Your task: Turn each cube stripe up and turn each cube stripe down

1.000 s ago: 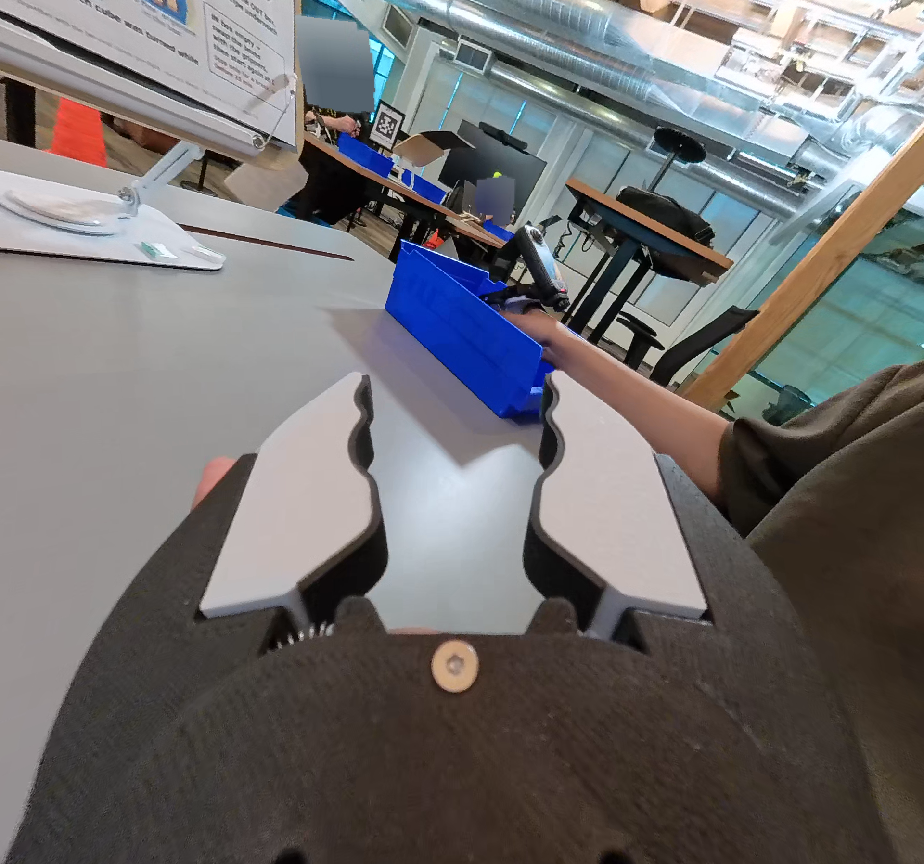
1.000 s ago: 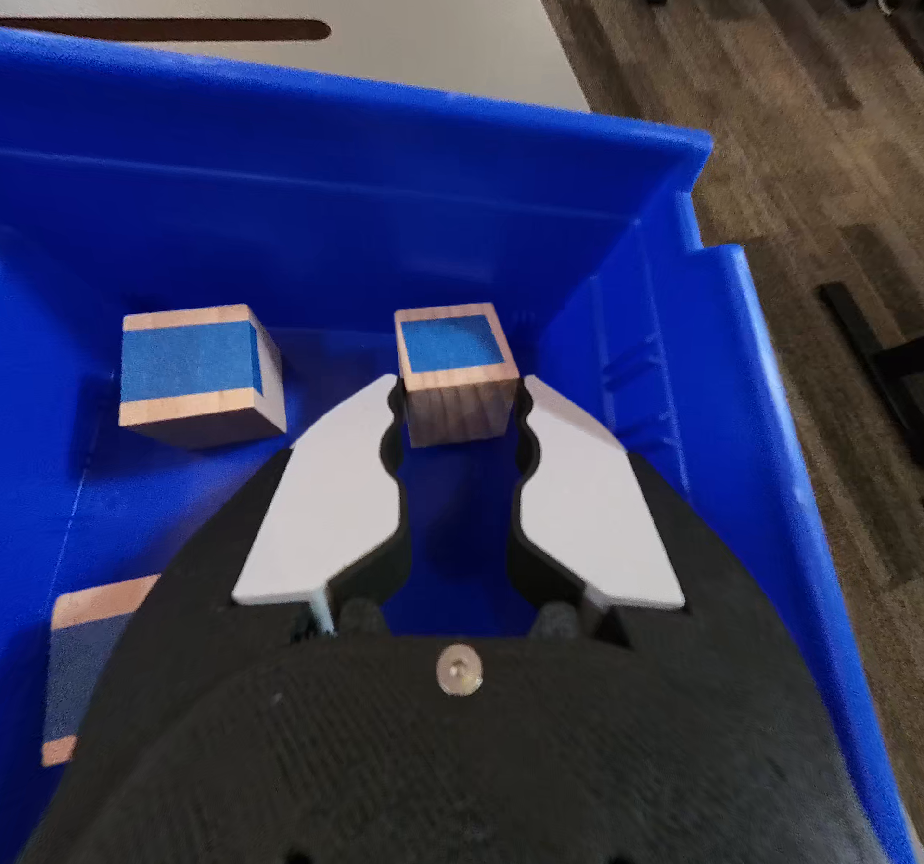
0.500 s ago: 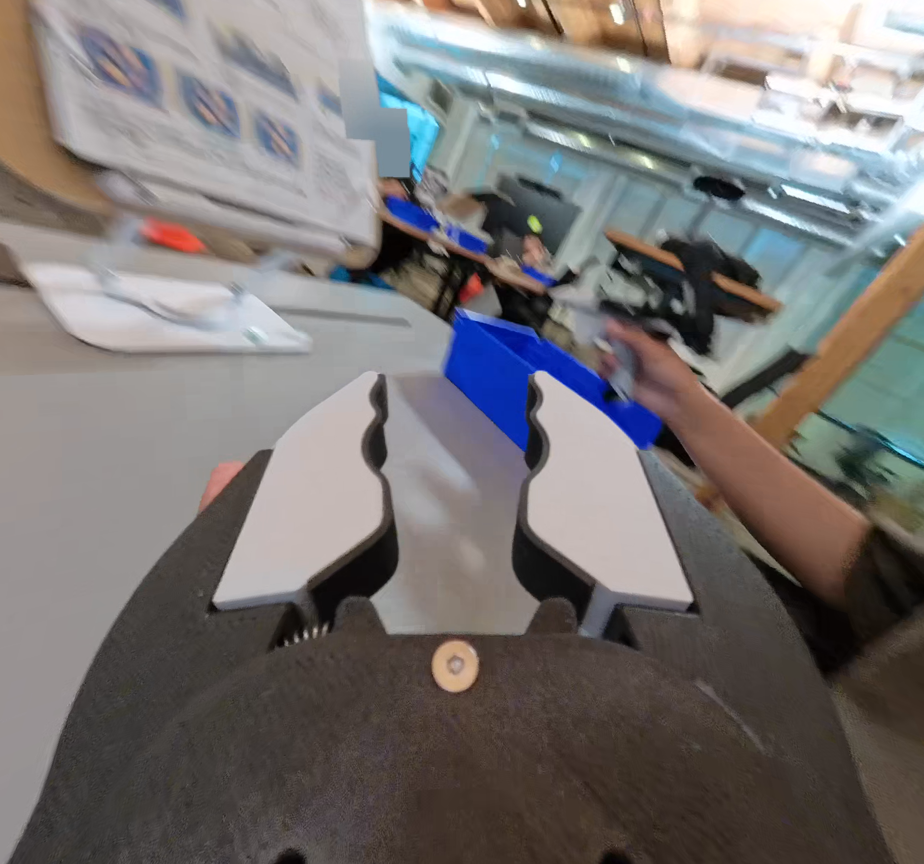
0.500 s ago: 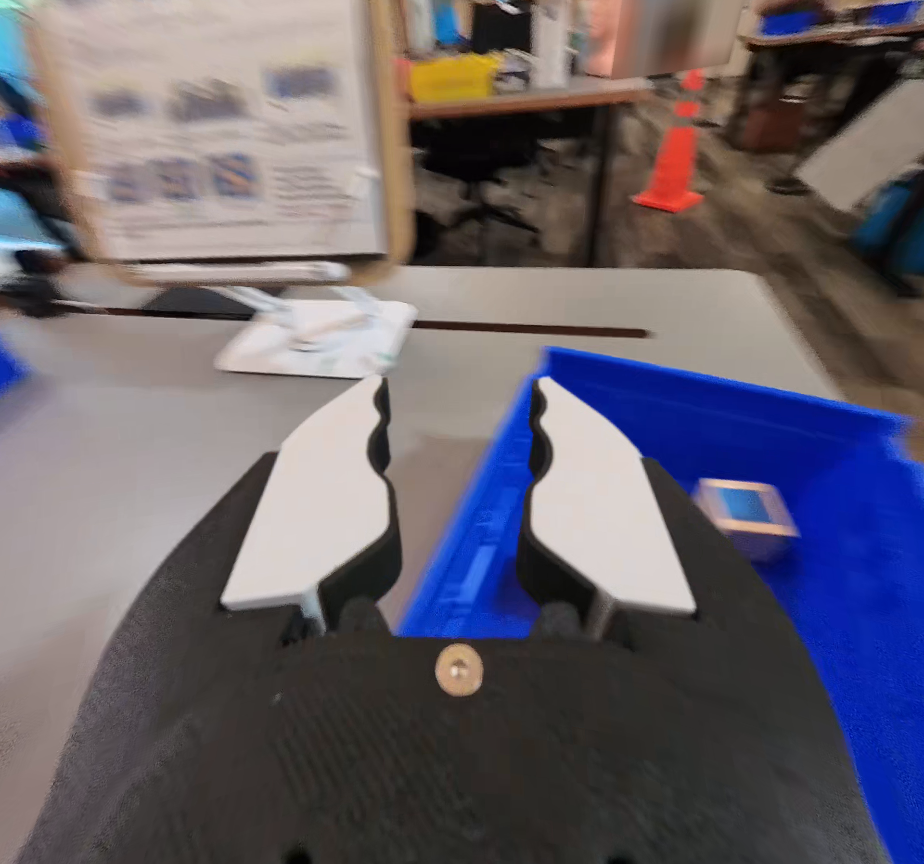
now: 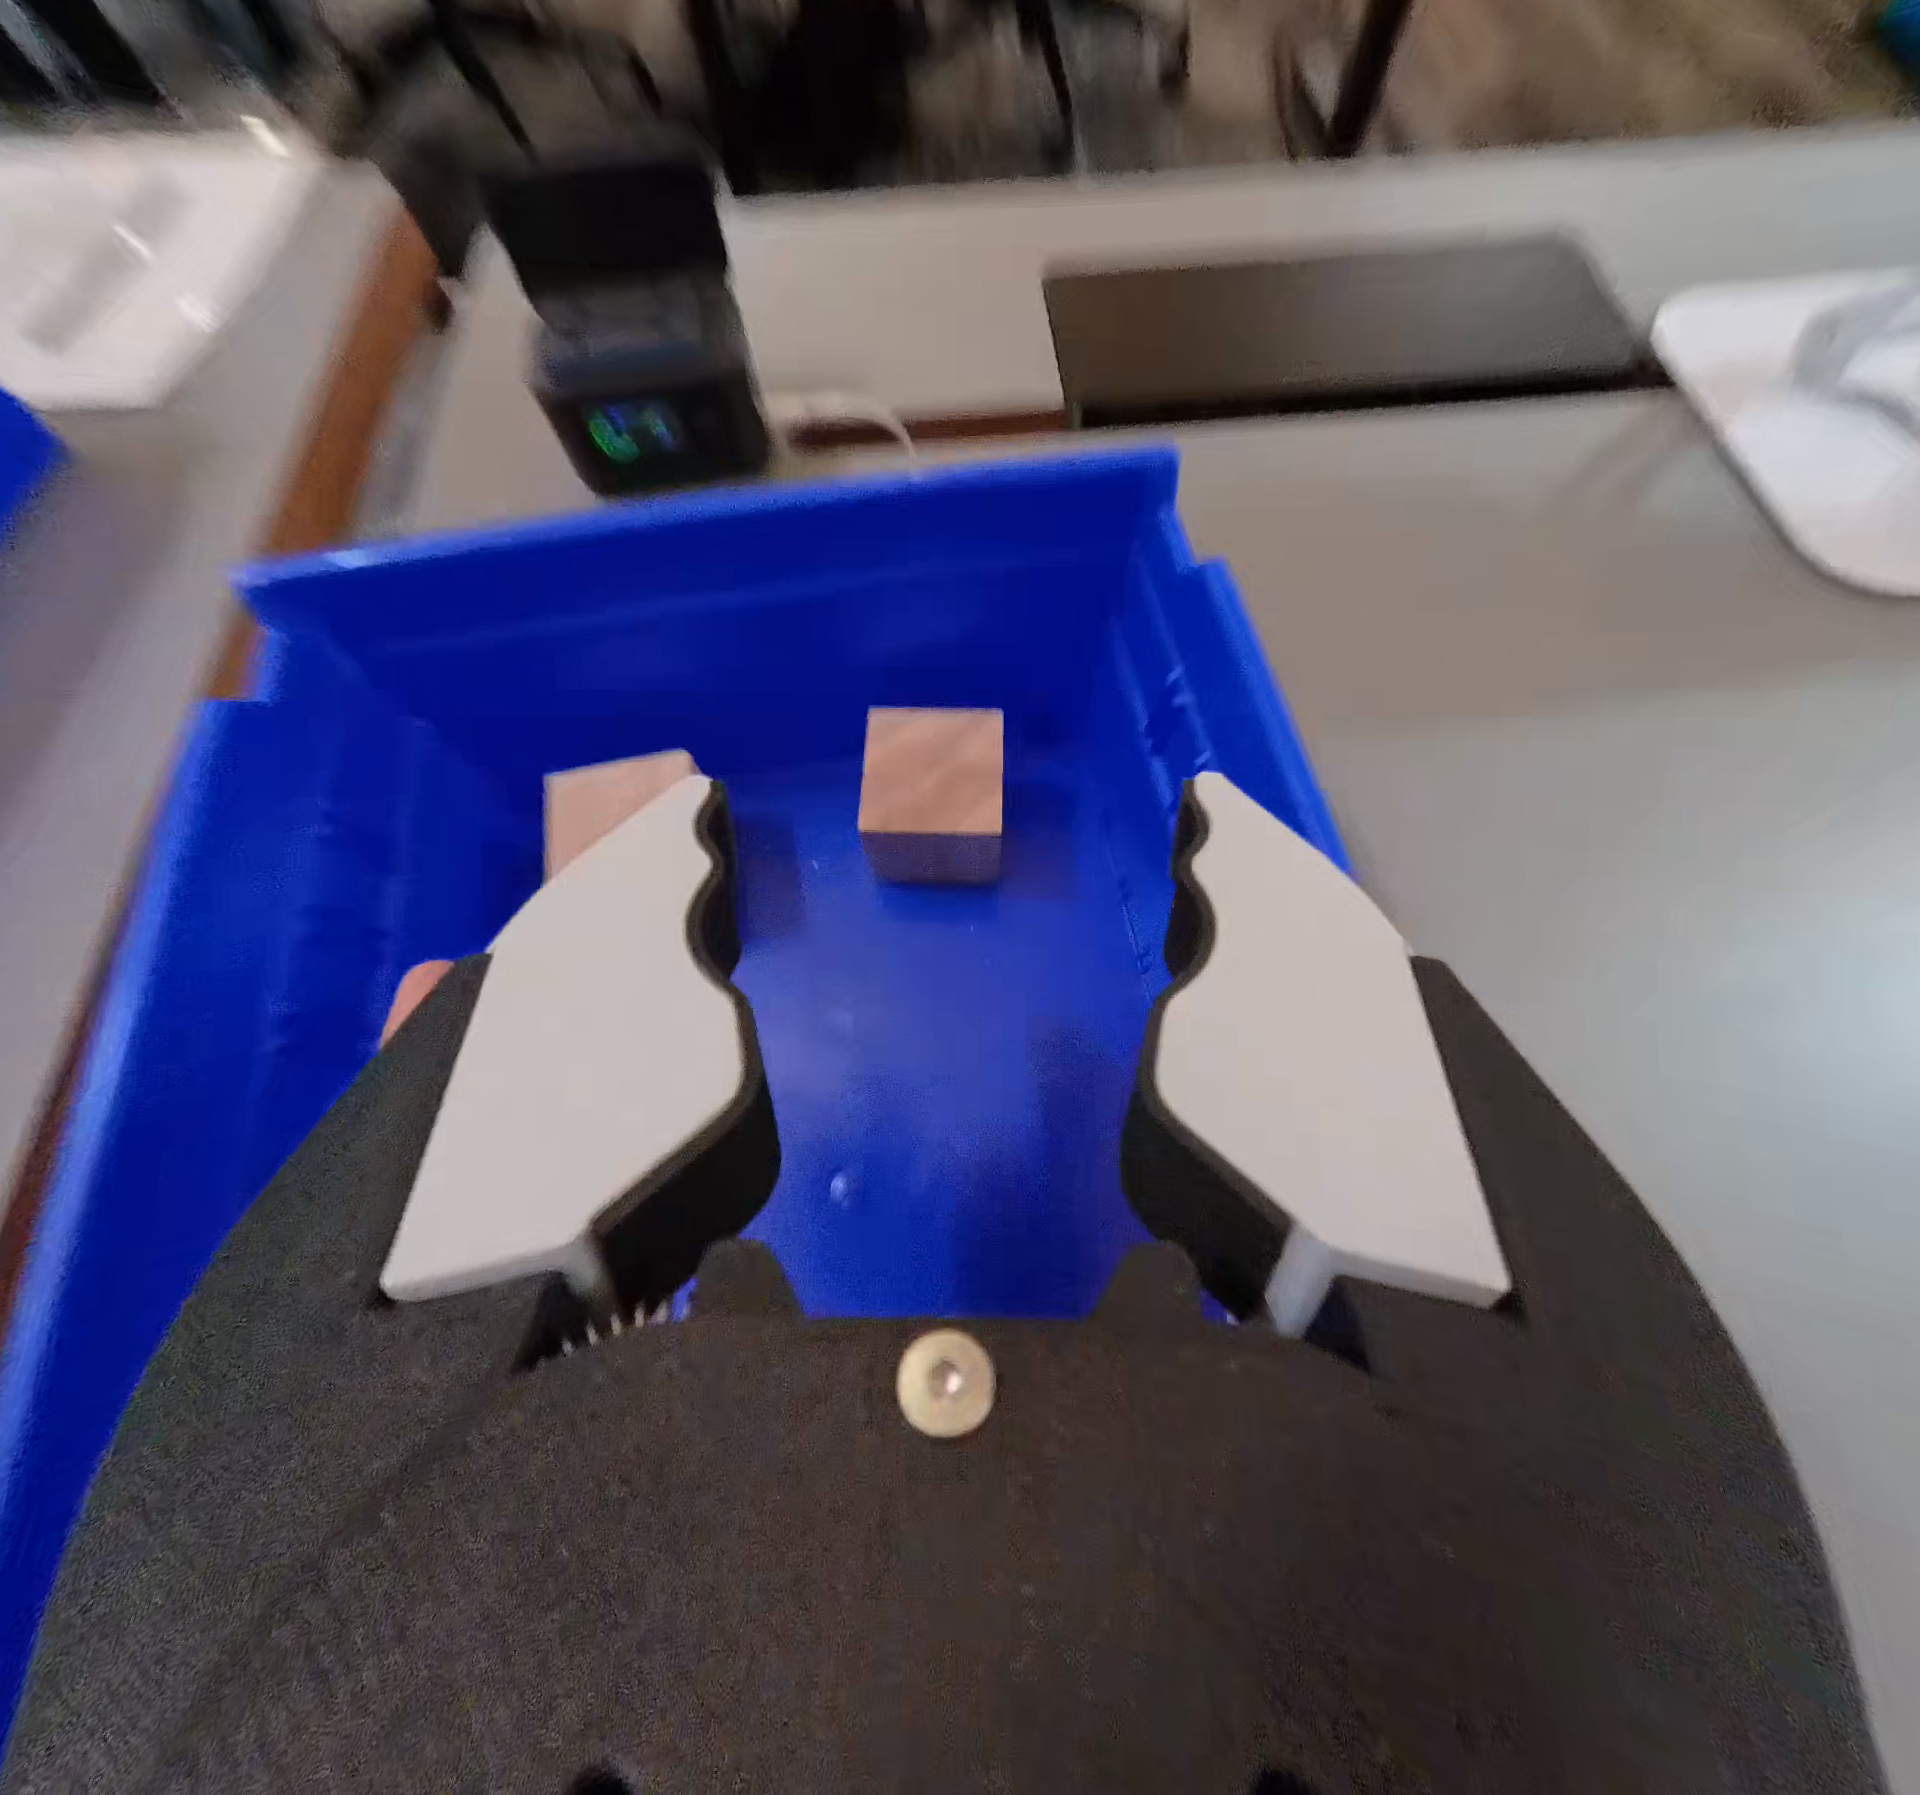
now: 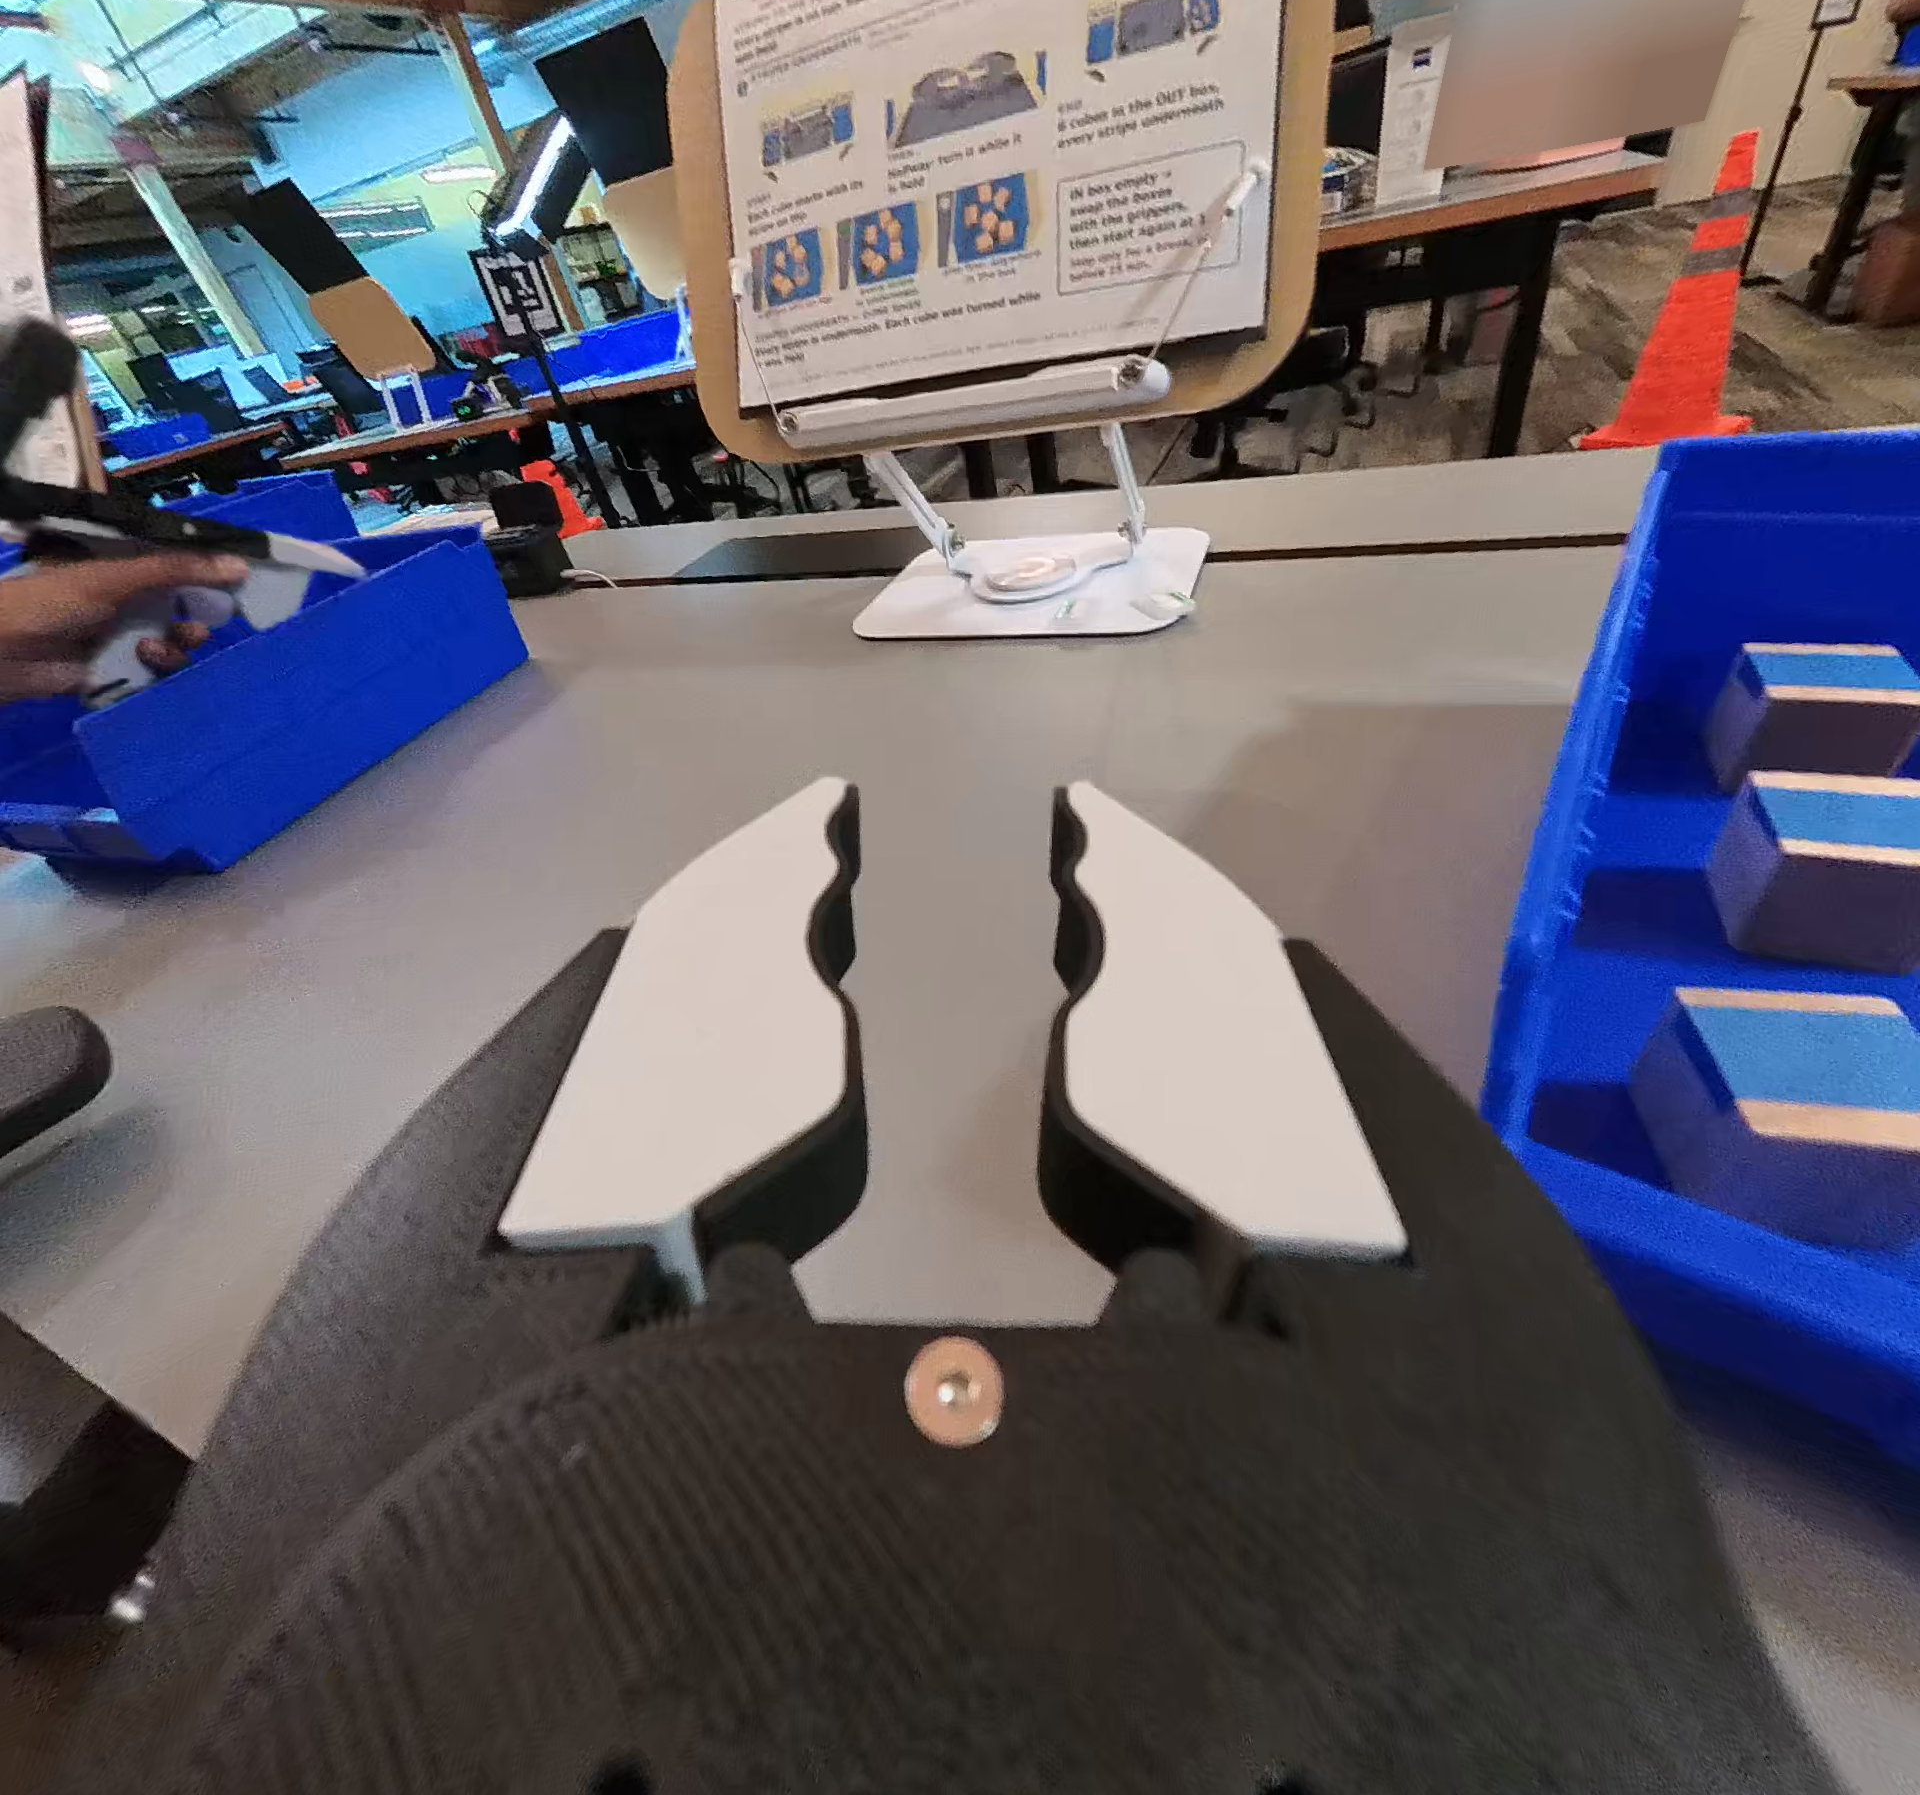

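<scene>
Left gripper [image 5: 951, 795]: jaws spread wide, nothing between them, poised above the interior of a blue bin [image 5: 665, 540]. Two wooden cubes on the bin floor ahead, plain wood faces up, no stripe visible. One cube [image 5: 932, 795] in the gap beyond the fingertips, nearer the right wall, clear of both fingers. Second cube [image 5: 608, 800] partly hidden behind the left finger [image 5: 582, 1049]; contact cannot be judged. View motion-blurred. Beyond the far wall of the bin: a small dark device with a green display [image 5: 636, 426] on the grey table [image 5: 1558, 810], and a dark slot [image 5: 1340, 327] in the tabletop.

Right gripper [image 6: 954, 805]: jaws narrow but parted, empty, held low over bare table between the two bins. To its right, a second blue bin [image 6: 1569, 914] with three cubes in a row, blue stripe on top: near [image 6: 1787, 1101], middle [image 6: 1818, 862], far [image 6: 1818, 706]. Far left, the first bin with the other gripper above it, gripped by a hand [image 6: 62, 613]. Straight ahead, a white stand [image 6: 1029, 582] carrying an instruction sheet [image 6: 997, 124]. Orange cone [image 6: 1694, 311] on the floor behind.
</scene>
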`<state>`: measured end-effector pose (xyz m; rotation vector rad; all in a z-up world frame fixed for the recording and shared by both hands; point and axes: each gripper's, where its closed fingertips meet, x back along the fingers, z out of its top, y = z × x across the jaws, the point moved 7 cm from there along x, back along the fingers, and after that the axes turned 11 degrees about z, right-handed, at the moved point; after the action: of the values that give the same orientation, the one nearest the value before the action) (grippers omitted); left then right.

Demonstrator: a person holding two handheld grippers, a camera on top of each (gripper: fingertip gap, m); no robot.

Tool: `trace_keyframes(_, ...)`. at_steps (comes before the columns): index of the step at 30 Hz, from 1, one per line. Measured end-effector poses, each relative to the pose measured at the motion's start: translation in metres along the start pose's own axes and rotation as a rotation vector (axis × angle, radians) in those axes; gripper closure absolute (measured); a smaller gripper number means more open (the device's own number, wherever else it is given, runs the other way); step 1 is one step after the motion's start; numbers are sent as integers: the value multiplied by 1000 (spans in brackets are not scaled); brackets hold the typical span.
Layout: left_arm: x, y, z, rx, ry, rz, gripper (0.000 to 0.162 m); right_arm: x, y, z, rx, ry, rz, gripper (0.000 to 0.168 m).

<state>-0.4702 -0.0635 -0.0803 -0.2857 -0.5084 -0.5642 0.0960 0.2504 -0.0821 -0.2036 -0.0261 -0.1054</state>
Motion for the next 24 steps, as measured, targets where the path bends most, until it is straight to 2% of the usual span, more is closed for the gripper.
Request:
trace_keyframes(4,-50,4,-16,-63,-180,-39,83,-1,6,-1,-46,21,18,128)
trace_keyframes(6,-68,7,-23,-91,-229,-18,93,-6,7,-1,-62,25,35,127)
trace_keyframes(8,-75,9,-25,-101,-244,0,119,-12,5,-1,-68,17,64,127)
trace_keyframes(10,-65,10,-17,-76,-195,-8,119,-17,2,-3,-54,0,94,127)
trace_keyframes(12,-39,10,-2,3,-79,-12,119,-24,-2,-5,-33,-27,128,128)
trace_keyframes(14,-2,16,16,116,47,-99,119,-32,-8,-7,-24,-50,185,128)
trace_keyframes(19,111,59,53,411,326,-506,119,-56,-35,-8,-65,-82,379,126)
trace_keyframes(21,150,92,55,518,390,-727,119,-64,-49,-6,-91,-78,477,123)
trace_keyframes(24,190,151,40,636,412,-992,120,-74,-68,-7,-146,-74,612,118)
